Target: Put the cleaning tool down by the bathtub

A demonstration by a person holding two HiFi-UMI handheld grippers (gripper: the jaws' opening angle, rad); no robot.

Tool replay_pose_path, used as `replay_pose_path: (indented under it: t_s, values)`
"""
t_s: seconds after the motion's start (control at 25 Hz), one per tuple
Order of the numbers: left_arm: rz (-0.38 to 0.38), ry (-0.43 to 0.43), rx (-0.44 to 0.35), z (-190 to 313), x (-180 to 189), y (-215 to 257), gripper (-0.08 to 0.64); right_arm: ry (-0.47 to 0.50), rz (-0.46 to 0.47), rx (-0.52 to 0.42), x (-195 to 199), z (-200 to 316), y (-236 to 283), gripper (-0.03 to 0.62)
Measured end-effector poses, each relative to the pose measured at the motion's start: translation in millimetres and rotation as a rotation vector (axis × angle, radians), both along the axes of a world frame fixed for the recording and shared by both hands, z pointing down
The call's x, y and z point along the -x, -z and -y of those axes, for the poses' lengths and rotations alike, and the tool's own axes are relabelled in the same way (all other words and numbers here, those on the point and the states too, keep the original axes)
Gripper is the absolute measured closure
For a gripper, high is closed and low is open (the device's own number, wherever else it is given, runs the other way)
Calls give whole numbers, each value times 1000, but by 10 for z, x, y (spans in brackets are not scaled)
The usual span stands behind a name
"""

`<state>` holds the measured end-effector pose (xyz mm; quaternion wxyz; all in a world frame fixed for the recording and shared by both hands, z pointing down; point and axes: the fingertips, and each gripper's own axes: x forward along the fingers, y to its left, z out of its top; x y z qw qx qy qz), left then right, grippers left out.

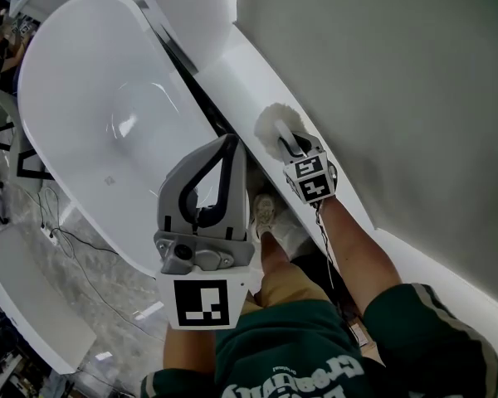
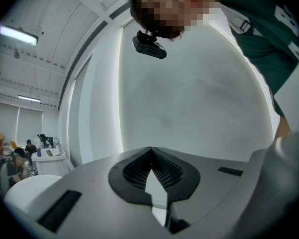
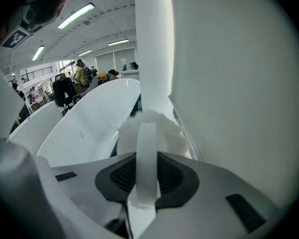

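Okay, step in hand: lowering the cleaning tool (image 1: 274,123) to set it down, not yet released. The right gripper (image 1: 292,143) is clamped on the tool's white handle, jaws partly closed round it with the fluffy white head sticking out past the tips; the right gripper view shows the same, handle pinched between the pads (image 3: 120,176). The tool sits over the white ledge (image 1: 242,65) just beside the bathtub (image 1: 108,98), on the tub's wall side. Can't tell whether the head touches the ledge yet; it looks close or just on it.

The left gripper (image 1: 229,143) has its jaws closed tip to tip with nothing between them. It hangs over the bathtub's near rim, not involved.

Next move, as I judge it: bring the head flat onto the ledge beside the bathtub, then open the right jaws and back off along the handle so the tool doesn't get dragged. The ledge looks narrow, so the tool may roll into the gap next to the bathtub.

Writing: a small mark on the bathtub's inner floor, too small to read. Print on the person's green shirt is there but unreadable. The gripper cubes carry black-and-white square markers, no text.
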<state>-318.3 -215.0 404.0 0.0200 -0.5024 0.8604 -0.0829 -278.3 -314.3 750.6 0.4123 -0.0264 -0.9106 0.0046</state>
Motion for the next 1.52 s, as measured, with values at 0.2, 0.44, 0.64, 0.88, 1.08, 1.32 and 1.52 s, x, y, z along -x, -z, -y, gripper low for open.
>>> replay_pose_path:
  t_s: [0.2,0.44,0.64,0.88,1.08,1.32,1.52]
  values:
    - [-17,7,12,43,68,-94,554,2,-58,10,-31,32,-332,502]
    - [-33,4,16,53,92,-206,554,9,-134,15,-105,44,-665,502]
    - [-49,9,27,46,122,-346,554,0,-170,18,-88,69,-895,502]
    - [-50,15,34,1,196,-432,554,1,-236,18,-103,97,-1173,502]
    - [-61,32,47,-64,265,-542,554,-11,-286,11,-136,144,-1373,502]
    - [-61,48,63,-147,312,-608,554,-23,-346,5,-143,156,-1467,500]
    - [-72,63,74,-214,305,-715,554,-78,-370,11,-147,220,-1613,501]
